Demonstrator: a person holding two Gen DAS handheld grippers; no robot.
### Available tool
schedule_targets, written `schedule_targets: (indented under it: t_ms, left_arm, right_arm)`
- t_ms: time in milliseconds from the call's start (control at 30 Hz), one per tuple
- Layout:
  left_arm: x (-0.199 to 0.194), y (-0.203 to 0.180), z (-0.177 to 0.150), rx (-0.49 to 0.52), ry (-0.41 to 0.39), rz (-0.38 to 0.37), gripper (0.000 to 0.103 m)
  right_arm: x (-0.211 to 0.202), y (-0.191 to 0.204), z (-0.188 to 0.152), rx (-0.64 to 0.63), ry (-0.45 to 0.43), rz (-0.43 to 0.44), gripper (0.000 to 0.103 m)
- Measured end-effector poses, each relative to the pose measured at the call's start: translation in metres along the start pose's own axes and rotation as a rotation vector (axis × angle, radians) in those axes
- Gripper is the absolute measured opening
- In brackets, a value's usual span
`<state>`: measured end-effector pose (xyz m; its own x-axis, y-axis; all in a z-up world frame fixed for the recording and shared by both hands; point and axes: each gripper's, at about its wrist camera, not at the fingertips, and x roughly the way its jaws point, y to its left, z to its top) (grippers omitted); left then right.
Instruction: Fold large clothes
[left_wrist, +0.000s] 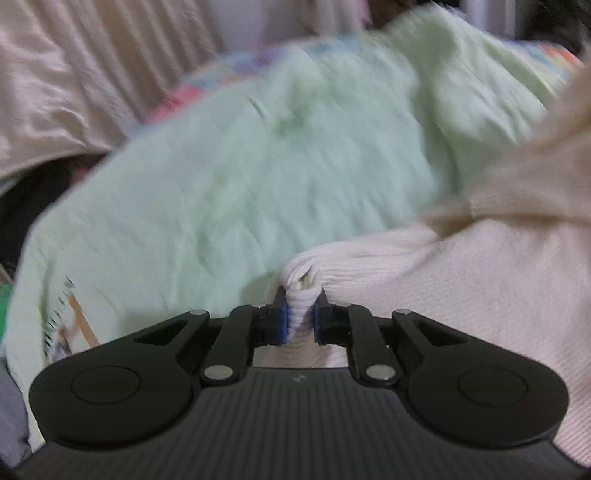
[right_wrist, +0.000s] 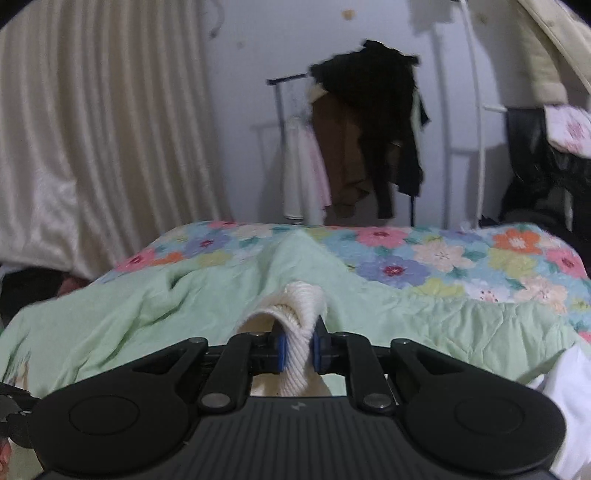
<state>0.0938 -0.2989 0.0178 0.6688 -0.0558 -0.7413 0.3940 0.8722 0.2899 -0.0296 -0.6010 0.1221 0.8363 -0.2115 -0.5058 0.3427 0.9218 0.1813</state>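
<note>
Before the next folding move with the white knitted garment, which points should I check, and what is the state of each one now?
1. Left gripper shut on the white sweater: ok.
2. Right gripper shut on ribbed sweater edge: ok.
3. Both grips on matching corners: cannot tell.
4. Sweater flat between grips: cannot tell.
5. Green quilt beneath smooth: not ok, wrinkled.
6. Left view sharp: not ok, blurred.
</note>
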Motion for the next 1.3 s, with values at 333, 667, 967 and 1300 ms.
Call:
schedule_targets:
  t_ms: [333, 667, 967, 1300]
  left_arm:
    - [-0.021, 0.014, -0.012, 0.011, 0.081, -0.049, 0.071]
    - [-0.096, -0.012, -0.056, 0.078, 0.106, -0.28, 0.089]
    - [-0.111, -0.004, -0.075, 0.049, 0.099, -0.276, 0.089]
    - [-0.094, -0.022, -0.036, 0.009, 0.138, -0.378, 0.089]
  right_arm:
    - [-0.038, -0.022, -0.079, 0.185, 0.344, 0.11, 0.065]
    - [-0.107, 0.0, -0.146, 0.157, 0.391, 0.064, 0.062]
    - [-0.184, 0.043, -0.182, 0.054, 0.311, -0.193, 0.007]
    - [-0.219, 0.045, -0.185, 0.064, 0.461, -0.138, 0.06]
